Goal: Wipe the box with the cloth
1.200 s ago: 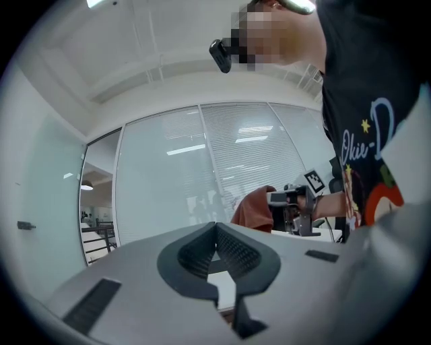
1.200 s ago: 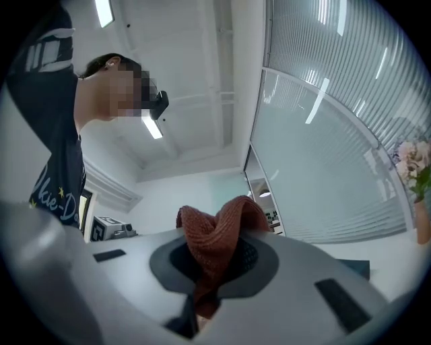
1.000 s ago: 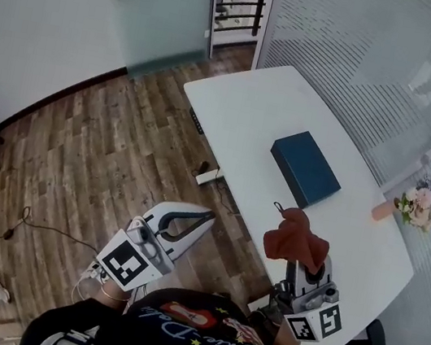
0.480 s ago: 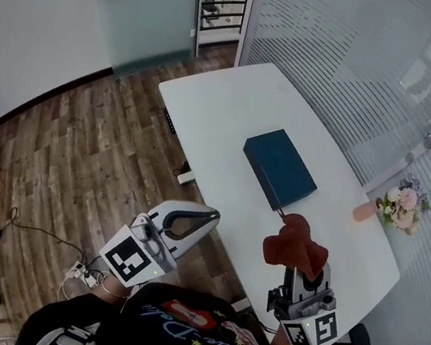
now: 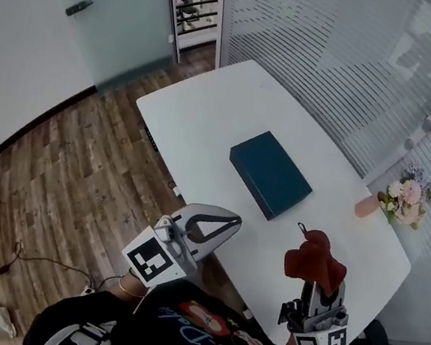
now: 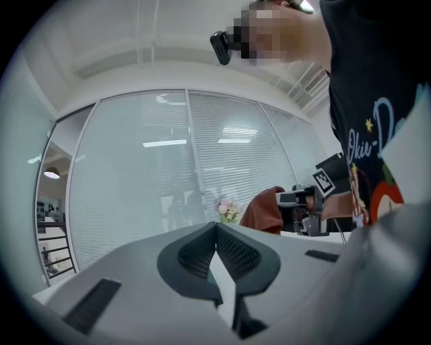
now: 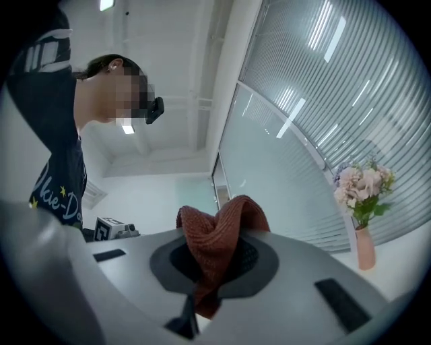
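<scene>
Right tongs are clamped on the rust-red cloth, w/ a loose bunch standing proud of the tips. Left tongs are pressed together w/ nothing between them, held off the near edge over the wood floor. The dark blue box lies flat mid-worktop, well apart from both tongs. Flowers stand near the right edge.

Wiping hasn't begun, I'd judge. To do it well: lower the cloth so the bunch, not the hard tips, meets the lid, then sweep end to end w/ light, even pressure. The box looks light, so it'll prob. slide; bracing one side w/ the left tongs should help. Keep strokes clear of the flowers.
</scene>
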Available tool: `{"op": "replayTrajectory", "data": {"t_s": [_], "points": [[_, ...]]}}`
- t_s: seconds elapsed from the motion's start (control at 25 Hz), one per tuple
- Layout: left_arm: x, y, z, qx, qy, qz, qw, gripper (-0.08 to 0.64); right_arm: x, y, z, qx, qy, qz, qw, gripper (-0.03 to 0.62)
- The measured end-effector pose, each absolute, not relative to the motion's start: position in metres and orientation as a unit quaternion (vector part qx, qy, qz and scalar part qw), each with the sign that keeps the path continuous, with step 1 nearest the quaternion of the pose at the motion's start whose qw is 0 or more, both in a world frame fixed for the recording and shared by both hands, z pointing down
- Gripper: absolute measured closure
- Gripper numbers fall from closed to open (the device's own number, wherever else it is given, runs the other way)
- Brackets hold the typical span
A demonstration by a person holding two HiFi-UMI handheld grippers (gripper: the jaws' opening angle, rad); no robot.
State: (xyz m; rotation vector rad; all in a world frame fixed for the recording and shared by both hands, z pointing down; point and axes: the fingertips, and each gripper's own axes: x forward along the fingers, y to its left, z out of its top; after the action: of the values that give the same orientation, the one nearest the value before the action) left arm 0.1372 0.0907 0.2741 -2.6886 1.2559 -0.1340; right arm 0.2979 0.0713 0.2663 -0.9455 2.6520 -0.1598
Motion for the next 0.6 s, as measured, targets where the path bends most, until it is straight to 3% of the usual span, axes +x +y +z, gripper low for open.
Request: {"op": "replayTrajectory", "data": {"t_s": [0.44, 0.6], "points": [[0.083, -0.011, 0.249, -0.935, 0.333, 0.006, 0.120, 0.557, 0.237, 0.004, 0.250, -0.411, 0.897, -0.025, 0.161, 0.566], [0.059, -0.034, 0.262, -0.941, 0.325, 0.023, 0.092, 0.557, 0.212, -0.011, 0.254, -0.425, 0.895, -0.016, 0.136, 0.566]]}}
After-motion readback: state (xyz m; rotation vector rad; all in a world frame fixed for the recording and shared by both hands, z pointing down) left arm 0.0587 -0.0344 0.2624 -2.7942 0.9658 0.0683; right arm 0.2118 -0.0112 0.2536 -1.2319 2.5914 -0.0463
